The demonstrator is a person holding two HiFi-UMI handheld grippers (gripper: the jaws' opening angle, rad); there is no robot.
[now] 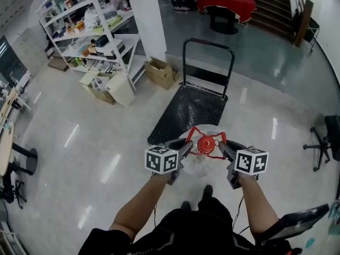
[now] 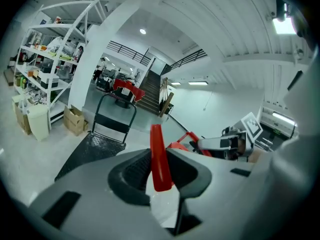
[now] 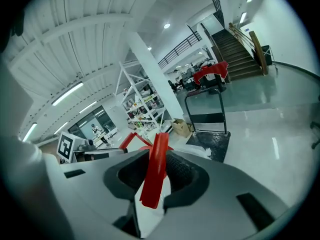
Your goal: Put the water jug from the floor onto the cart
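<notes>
Jug hangs just before the cart. The left gripper pinches one red strap, and the right gripper pinches the other strap. Best hold both level, carry it fully over the cart, then lower gently to avoid tipping.

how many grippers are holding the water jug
2. The left gripper clamps the red handle on the water jug's left side; the right gripper clamps it on the right side. No other gripper shows.
</notes>
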